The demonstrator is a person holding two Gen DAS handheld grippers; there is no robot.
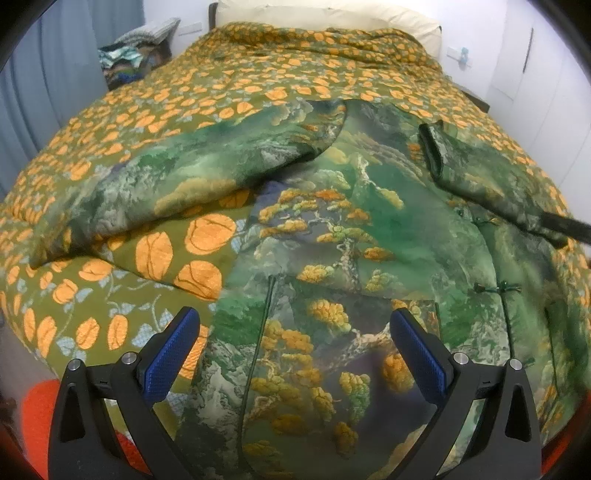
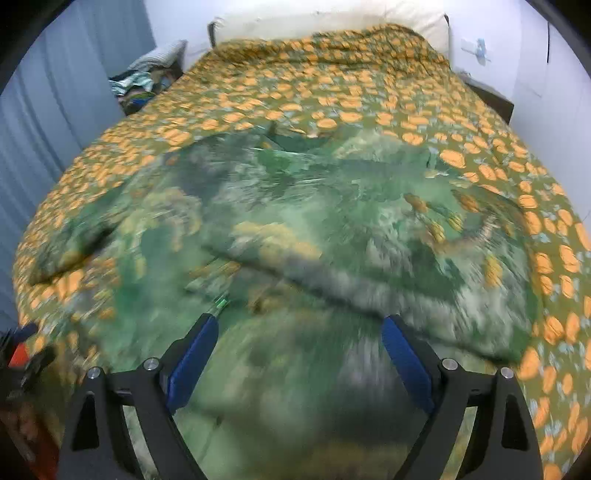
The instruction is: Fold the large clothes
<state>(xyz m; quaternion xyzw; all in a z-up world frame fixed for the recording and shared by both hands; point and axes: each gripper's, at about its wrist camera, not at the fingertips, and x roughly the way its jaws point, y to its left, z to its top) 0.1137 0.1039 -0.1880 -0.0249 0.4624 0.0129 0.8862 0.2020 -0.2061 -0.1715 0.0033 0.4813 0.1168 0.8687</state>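
Observation:
A large green jacket (image 1: 351, 236) printed with pine trees and mountains lies spread on the bed. Its left sleeve (image 1: 177, 188) stretches out to the left and its right sleeve (image 1: 487, 177) is folded in over the right side. Frog buttons (image 1: 495, 288) run down its front. My left gripper (image 1: 295, 328) is open above the jacket's lower hem, holding nothing. The right wrist view is motion-blurred; the jacket (image 2: 295, 221) fills its middle. My right gripper (image 2: 299, 332) is open above the jacket's lower part, empty.
The bed is covered by an olive quilt with orange pumpkins (image 1: 155, 254). A cream pillow (image 1: 332, 14) lies at the head. A pile of clothes (image 1: 136, 55) sits at the far left by grey curtains (image 1: 44, 74). White wall and cupboard doors (image 1: 524, 55) stand at right.

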